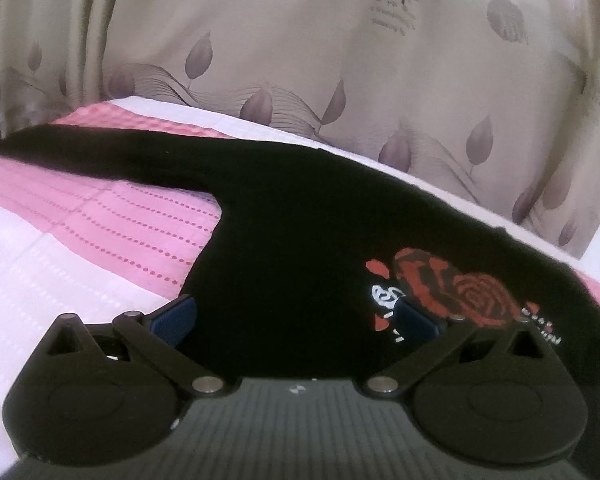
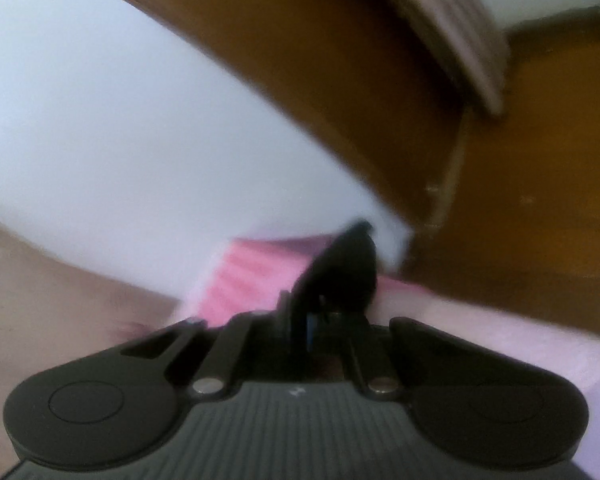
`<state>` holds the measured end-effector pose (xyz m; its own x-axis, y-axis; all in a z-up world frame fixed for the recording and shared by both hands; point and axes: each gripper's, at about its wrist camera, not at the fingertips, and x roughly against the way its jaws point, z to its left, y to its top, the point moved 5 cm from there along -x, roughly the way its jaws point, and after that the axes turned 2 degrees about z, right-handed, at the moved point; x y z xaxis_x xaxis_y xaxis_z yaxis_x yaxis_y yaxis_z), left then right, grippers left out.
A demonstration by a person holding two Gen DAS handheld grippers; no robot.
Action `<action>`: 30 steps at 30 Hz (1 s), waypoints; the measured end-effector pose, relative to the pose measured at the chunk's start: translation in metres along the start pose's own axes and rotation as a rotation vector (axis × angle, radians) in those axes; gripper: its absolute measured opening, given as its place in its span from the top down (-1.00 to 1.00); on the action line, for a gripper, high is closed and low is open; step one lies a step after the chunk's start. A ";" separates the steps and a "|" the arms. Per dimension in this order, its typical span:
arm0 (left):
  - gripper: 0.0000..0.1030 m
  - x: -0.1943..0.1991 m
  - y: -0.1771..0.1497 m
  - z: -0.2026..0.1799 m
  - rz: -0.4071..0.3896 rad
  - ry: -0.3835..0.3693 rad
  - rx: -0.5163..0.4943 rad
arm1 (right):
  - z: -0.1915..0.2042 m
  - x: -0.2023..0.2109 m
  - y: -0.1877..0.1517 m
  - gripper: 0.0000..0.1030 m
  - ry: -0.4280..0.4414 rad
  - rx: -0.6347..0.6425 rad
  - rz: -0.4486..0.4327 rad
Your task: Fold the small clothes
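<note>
Left wrist view: the left gripper [image 1: 296, 320] hangs low over a black top [image 1: 300, 216] with a red rose print [image 1: 460, 288], its jaws spread wide and pressing on nothing. One blue pad [image 1: 180, 316] sits at the garment's near left edge, the other over the print. The top lies flat on a pink and white bedspread [image 1: 100, 220], one long sleeve [image 1: 100, 152] stretched out to the left, with a leaf-patterned curtain [image 1: 340, 60] behind.

Right wrist view: the picture is blurred. The right gripper [image 2: 312, 320] has its jaws pressed together, and a dark flap of fabric [image 2: 344, 268] stands up from between them; it is probably a sleeve end or corner of the same black top, though the blur leaves that uncertain. Behind are a white wall [image 2: 120, 120], brown wood [image 2: 520, 220] and a strip of the pink cover.

The step in hand looks like carrying the pinched part across the body for a fold. To do it well, the right hand should keep the pinch firm, travel low so the cloth lays down without bunching, and line its edge up with the body's side. The left jaws could settle on the cloth to anchor it, so that the garment does not slide on the bedspread
</note>
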<state>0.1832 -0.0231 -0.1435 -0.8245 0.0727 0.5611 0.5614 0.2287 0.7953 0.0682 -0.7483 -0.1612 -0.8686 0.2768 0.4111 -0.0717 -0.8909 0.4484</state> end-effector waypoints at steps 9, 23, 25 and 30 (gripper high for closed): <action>-1.00 0.026 0.025 0.056 -0.063 -0.032 0.252 | 0.183 0.024 -0.054 0.87 0.304 0.168 0.087; -1.00 0.043 0.024 0.095 -0.276 0.060 0.023 | 0.341 -0.016 -0.291 0.87 0.549 0.226 0.354; -1.00 0.037 0.024 0.101 -0.237 0.045 0.063 | 0.347 -0.025 -0.323 0.87 0.553 0.233 0.395; -1.00 0.026 0.022 0.132 -0.167 0.004 0.259 | 0.353 -0.040 -0.394 0.87 0.532 0.282 0.492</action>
<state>0.1649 0.1117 -0.1420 -0.9033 0.0099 0.4289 0.3812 0.4770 0.7919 0.3049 -0.2811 -0.0741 -0.8916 -0.4006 0.2111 0.4490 -0.7213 0.5273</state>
